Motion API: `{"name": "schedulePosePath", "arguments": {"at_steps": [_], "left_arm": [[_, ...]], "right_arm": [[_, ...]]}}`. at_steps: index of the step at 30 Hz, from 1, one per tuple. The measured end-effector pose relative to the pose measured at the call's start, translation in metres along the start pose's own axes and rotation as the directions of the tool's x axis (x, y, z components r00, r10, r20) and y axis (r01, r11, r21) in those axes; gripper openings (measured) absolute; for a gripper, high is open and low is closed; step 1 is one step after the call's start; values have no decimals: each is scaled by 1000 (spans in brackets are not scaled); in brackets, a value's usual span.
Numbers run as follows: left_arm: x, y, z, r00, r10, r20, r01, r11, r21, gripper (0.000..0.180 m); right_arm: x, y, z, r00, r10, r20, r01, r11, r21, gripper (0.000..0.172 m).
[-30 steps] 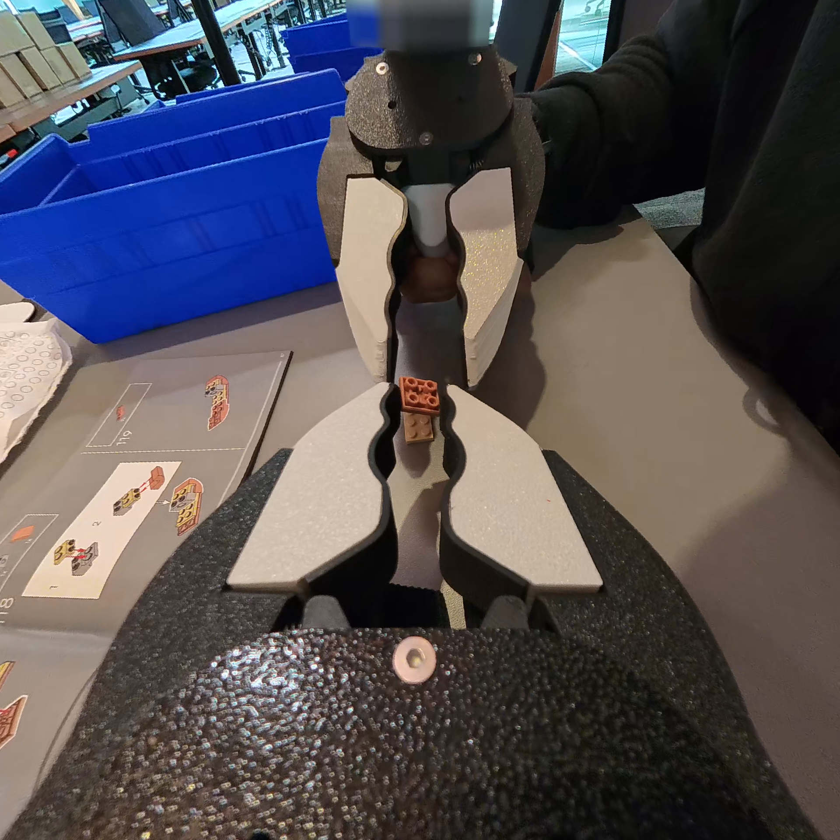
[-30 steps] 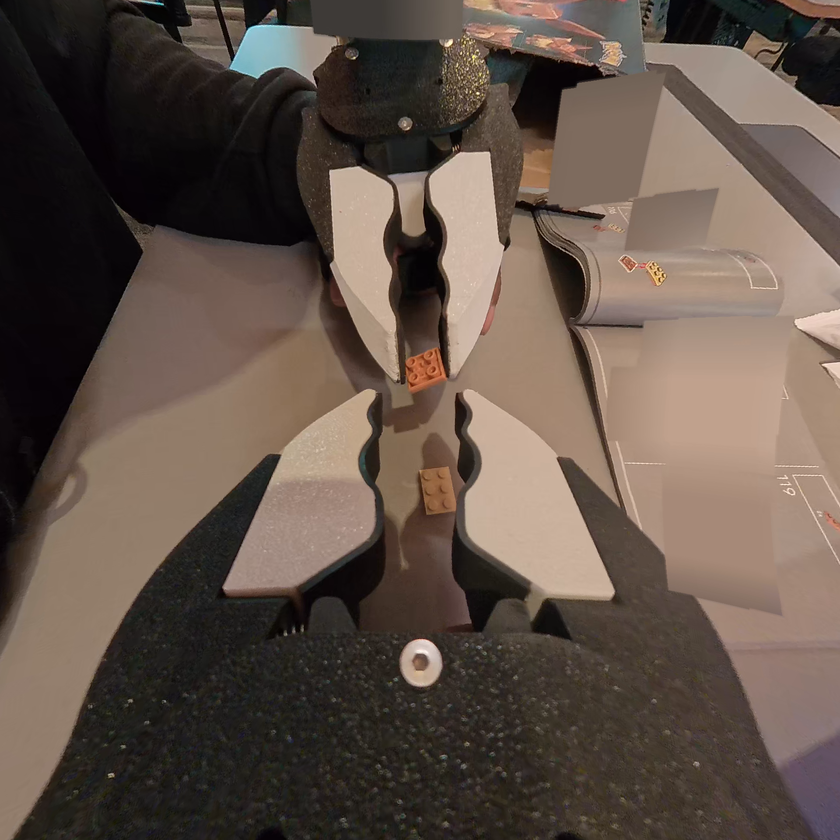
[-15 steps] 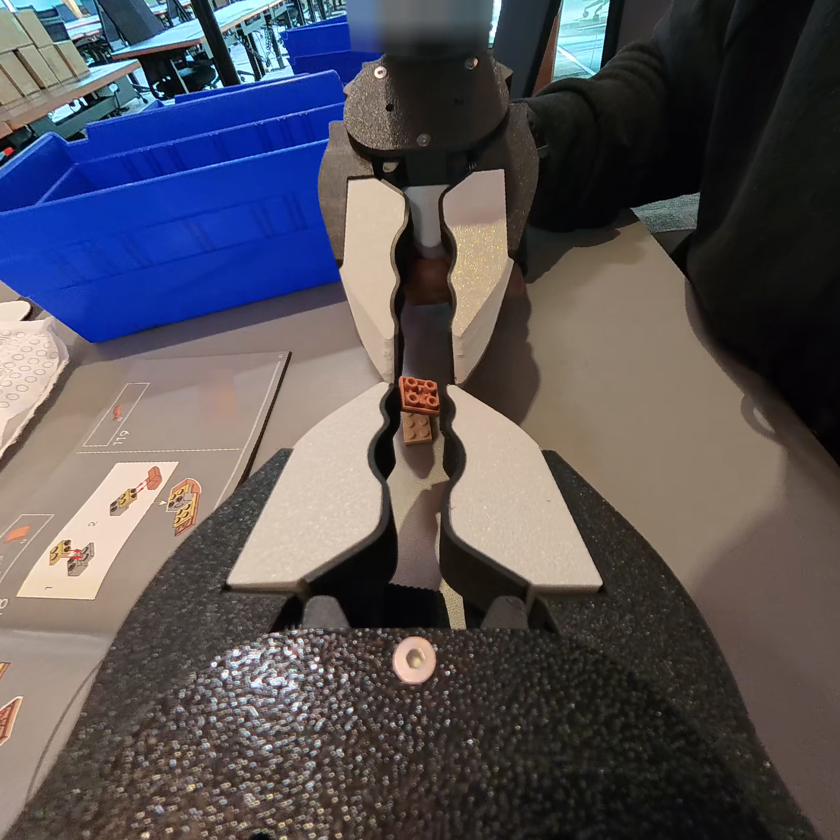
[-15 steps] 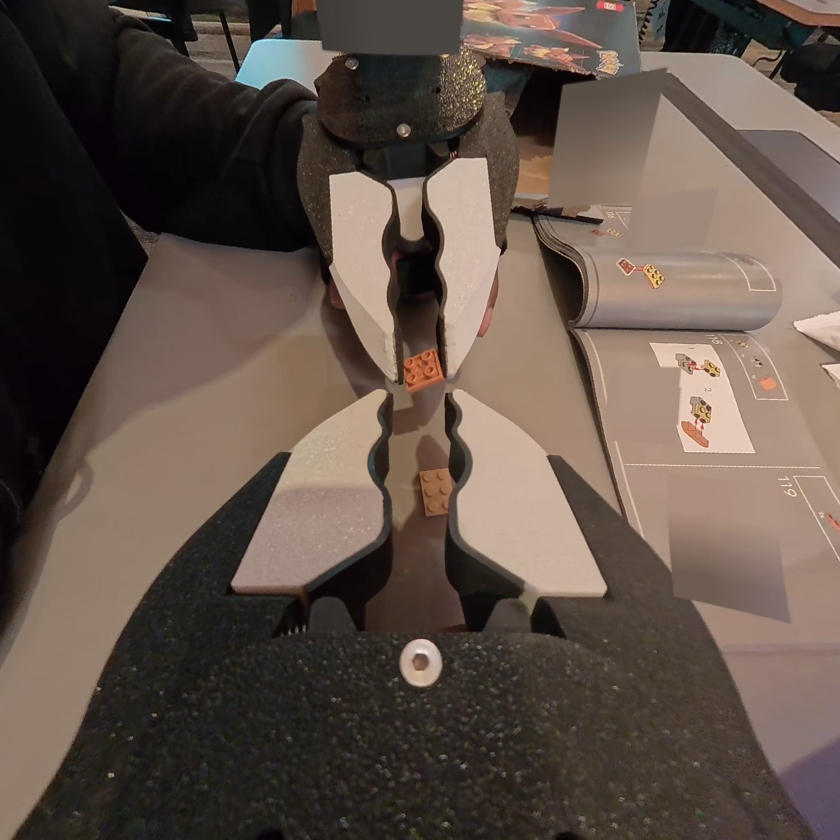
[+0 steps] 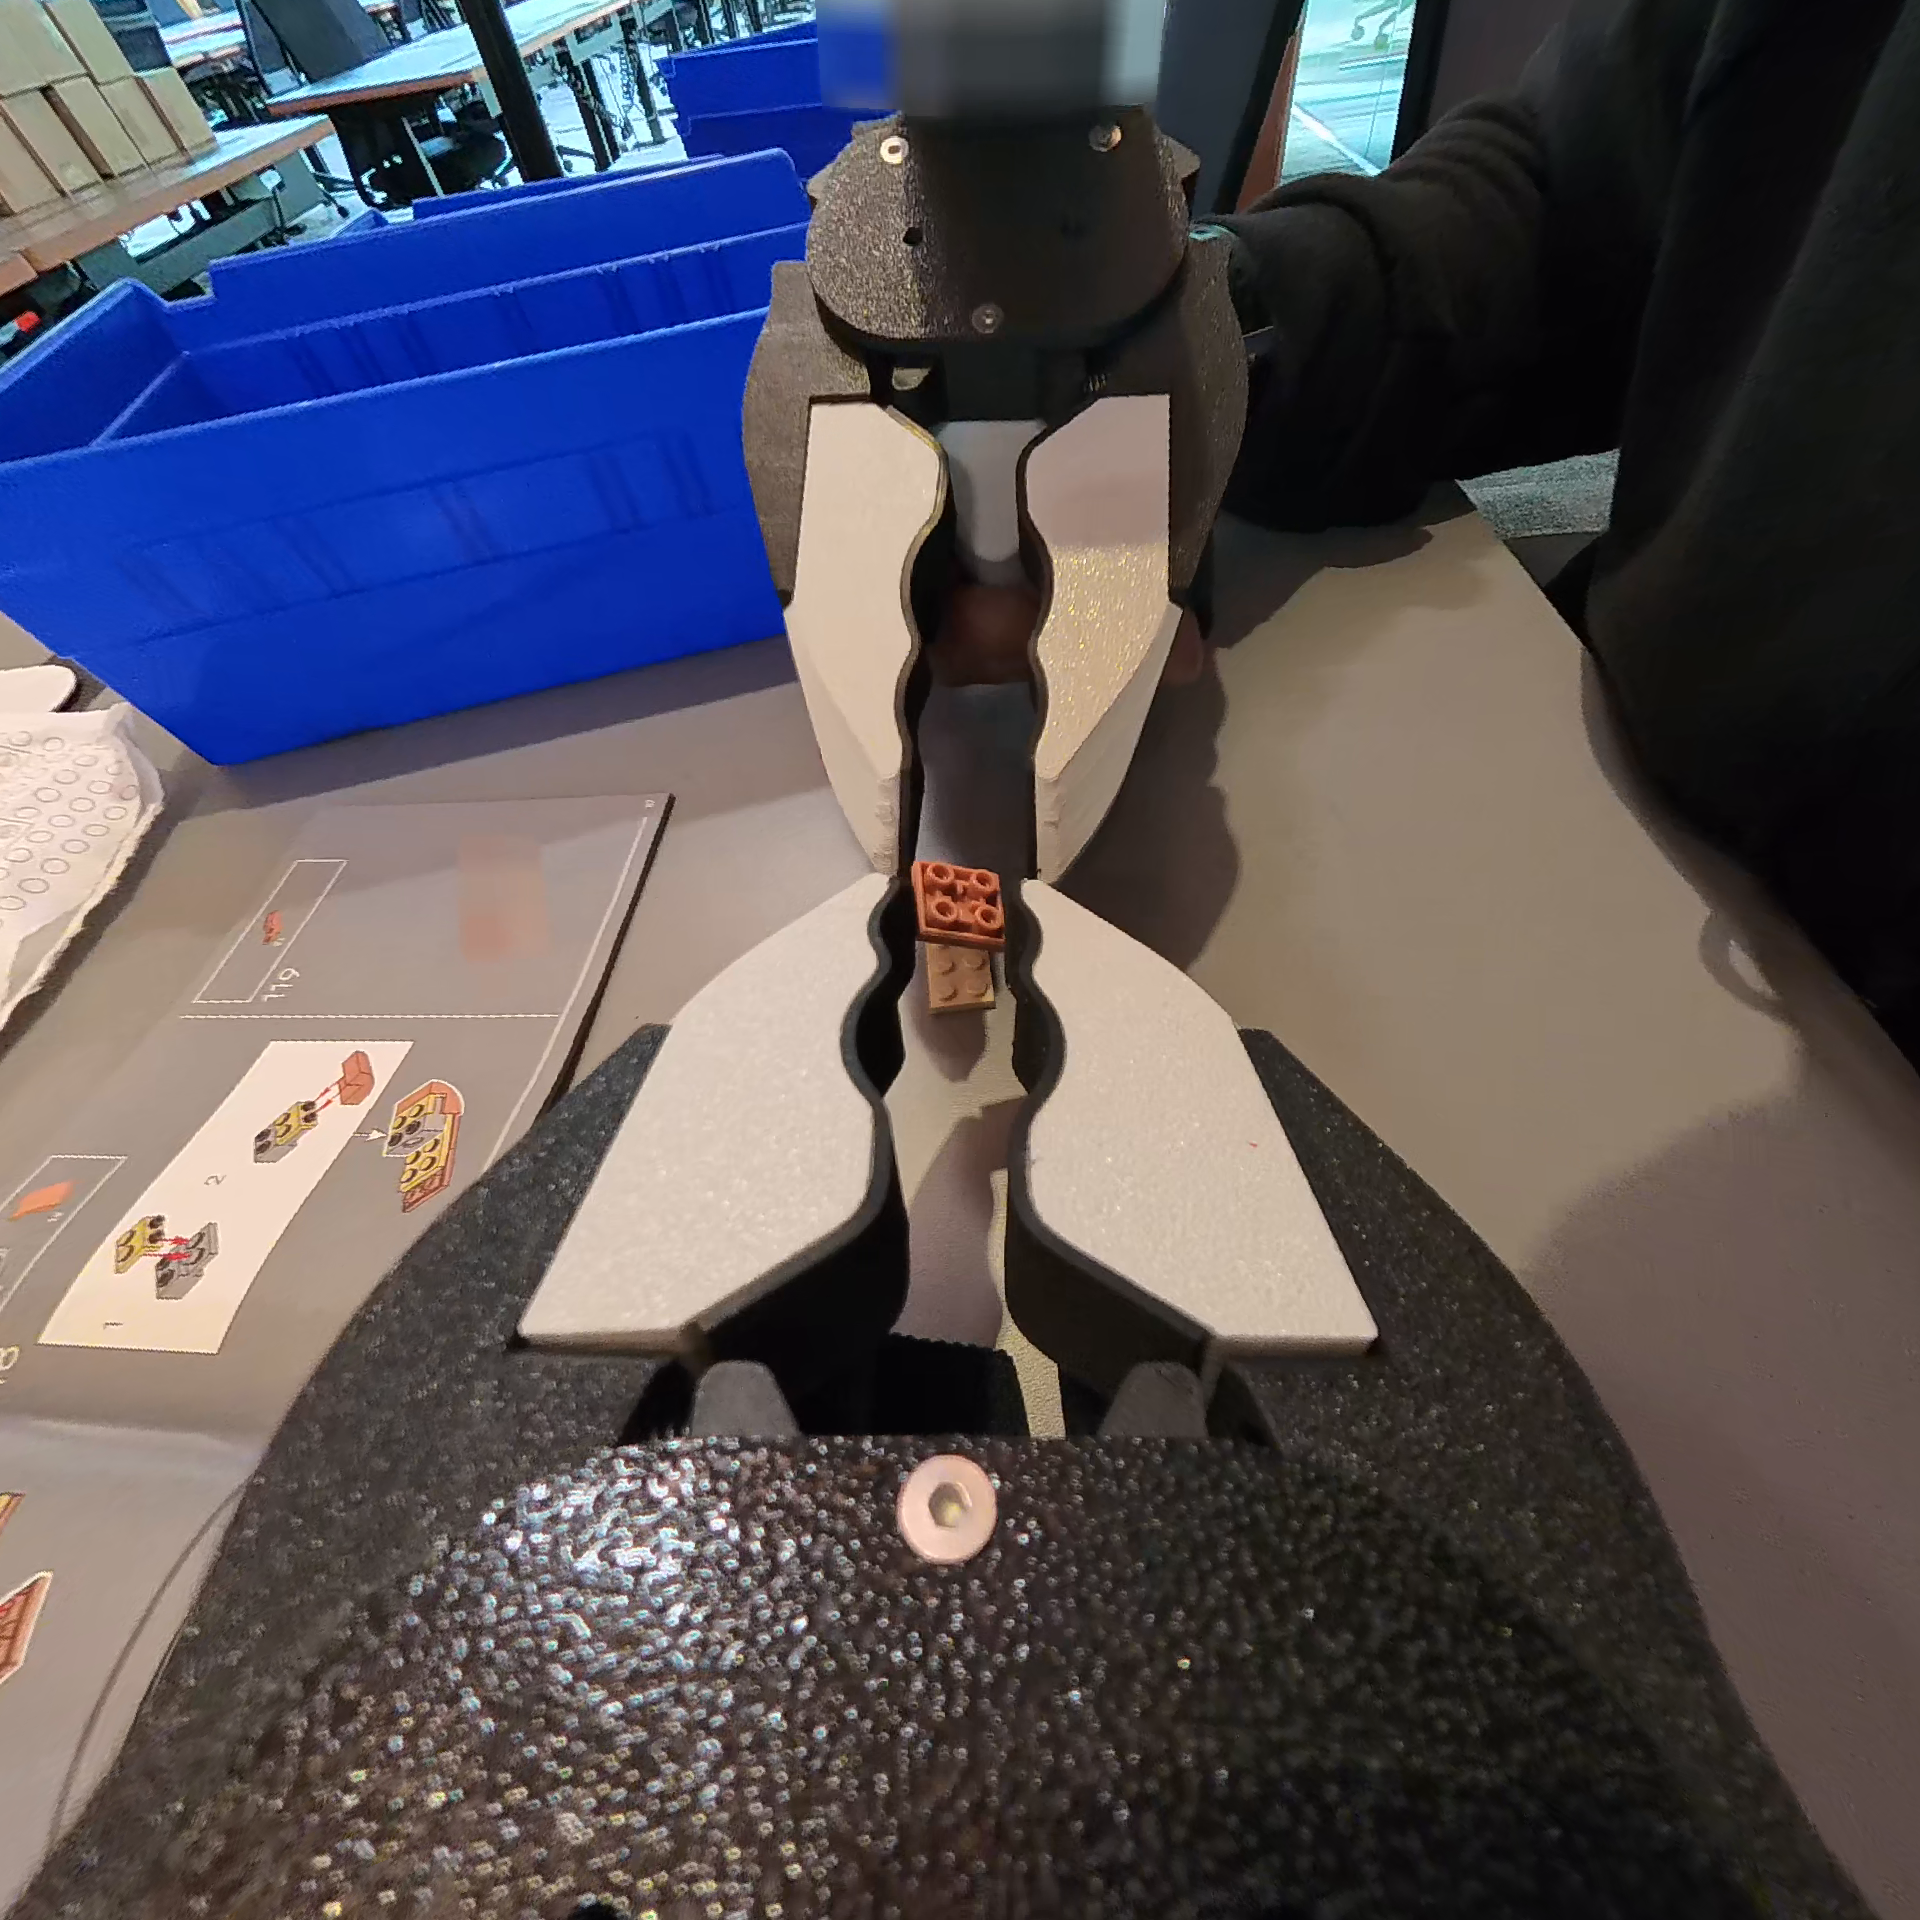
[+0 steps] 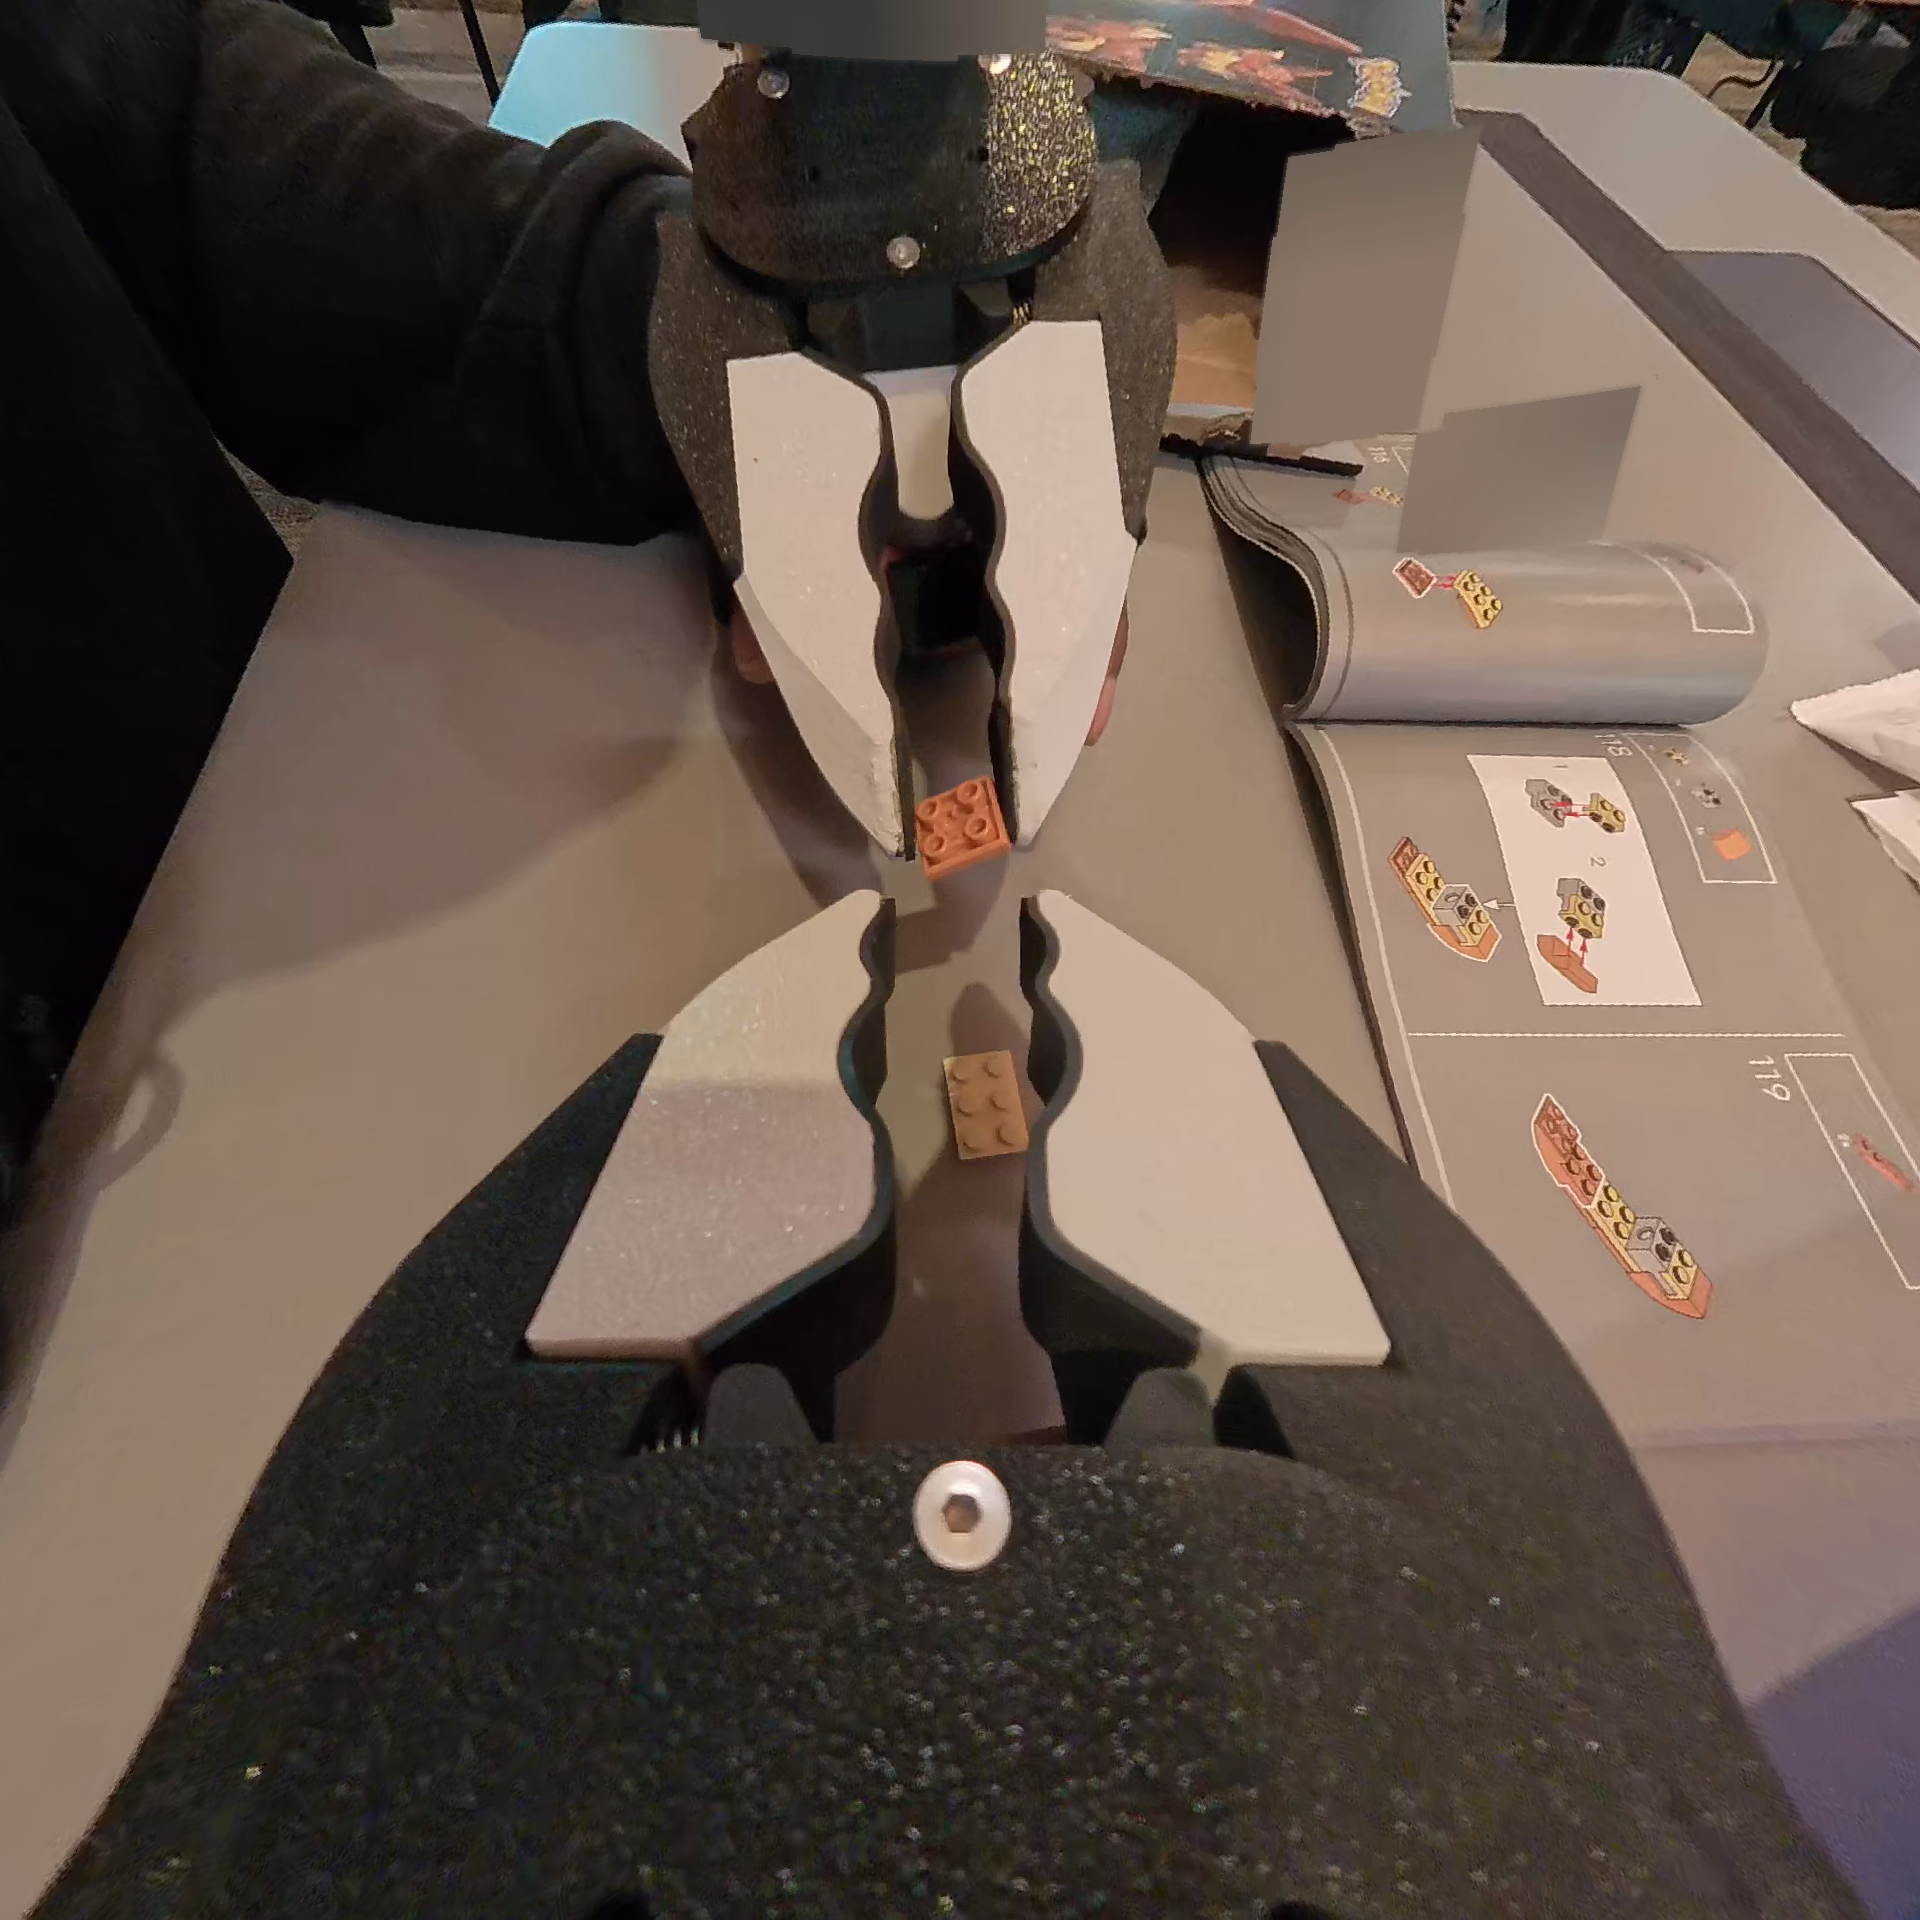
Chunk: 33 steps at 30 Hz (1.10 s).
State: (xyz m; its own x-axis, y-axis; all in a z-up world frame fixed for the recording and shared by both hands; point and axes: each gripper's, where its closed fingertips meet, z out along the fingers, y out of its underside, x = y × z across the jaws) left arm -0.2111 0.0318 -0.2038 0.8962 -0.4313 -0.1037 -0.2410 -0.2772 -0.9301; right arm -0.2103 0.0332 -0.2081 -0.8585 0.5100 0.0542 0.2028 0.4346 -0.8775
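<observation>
Opposed close wrist views, shared grey tabletop (image 5: 1455,831)

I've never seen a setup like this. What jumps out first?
Two grippers meet nose to nose over a grey table. The left gripper pinches an orange brick at its fingertips; a tan plate lies on the table between the right gripper's parted fingers. Blue bins stand behind, an open booklet alongside.

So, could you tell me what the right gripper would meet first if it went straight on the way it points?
Most likely the orange brick held at the tip of the left gripper, which faces it head-on just ahead. The tan plate lies on the table between the right gripper's jaws, seemingly below that line, though depth is unclear.
</observation>
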Motion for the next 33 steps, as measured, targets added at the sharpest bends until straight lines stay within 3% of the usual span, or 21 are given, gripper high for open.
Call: {"name": "schedulePosePath", "arguments": {"at_steps": [33], "left_arm": [[11, -3, -1, 997, -6, -73, 7, 1000, 16, 16]], "right_arm": [[-7, -7, -5, 998, -14, 59, 11, 998, 62, 23]]}}
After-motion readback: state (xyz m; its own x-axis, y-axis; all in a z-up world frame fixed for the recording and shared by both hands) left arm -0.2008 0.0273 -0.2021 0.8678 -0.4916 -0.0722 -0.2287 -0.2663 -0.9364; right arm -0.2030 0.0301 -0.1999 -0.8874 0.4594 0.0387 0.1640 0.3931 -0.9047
